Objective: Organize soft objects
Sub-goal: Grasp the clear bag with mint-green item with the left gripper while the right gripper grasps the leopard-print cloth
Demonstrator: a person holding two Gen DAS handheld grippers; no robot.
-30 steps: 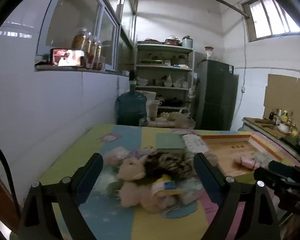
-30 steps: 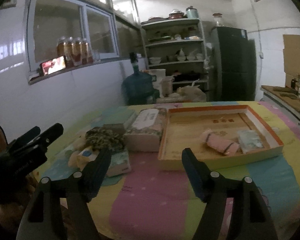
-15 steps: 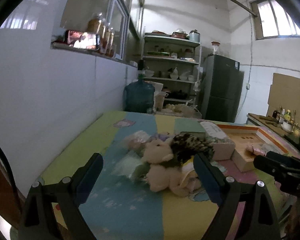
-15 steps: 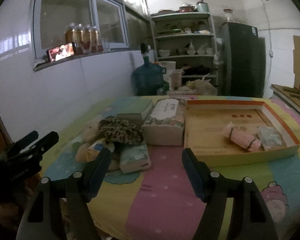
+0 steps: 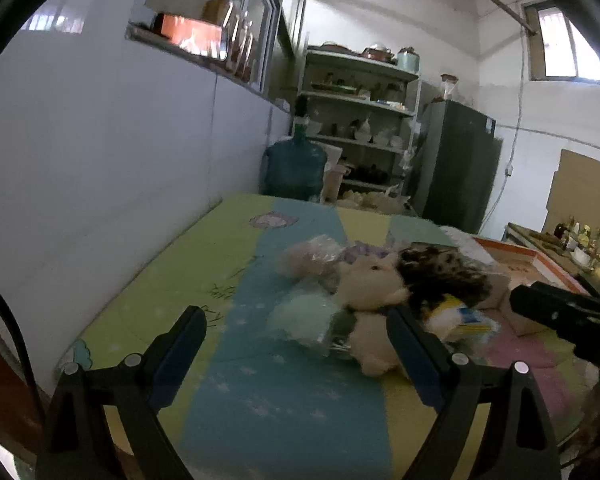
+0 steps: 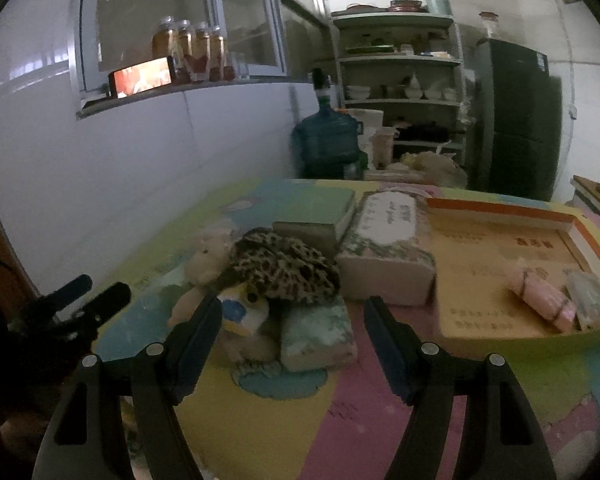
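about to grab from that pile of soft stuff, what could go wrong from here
1. The plush toy, leopard-print cloth and tissue pack lie heaped together, so the open right hand-held gripper might pinch two at once or drag neighbours along.
2. The open left hand-held gripper faces the same pile from the other side; the two could collide.

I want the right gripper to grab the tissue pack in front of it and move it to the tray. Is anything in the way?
Nothing visible lies between the right gripper and the green tissue pack. Toward the wooden tray, the floral tissue box stands beside the pack, and the tray's raised rim must be cleared.
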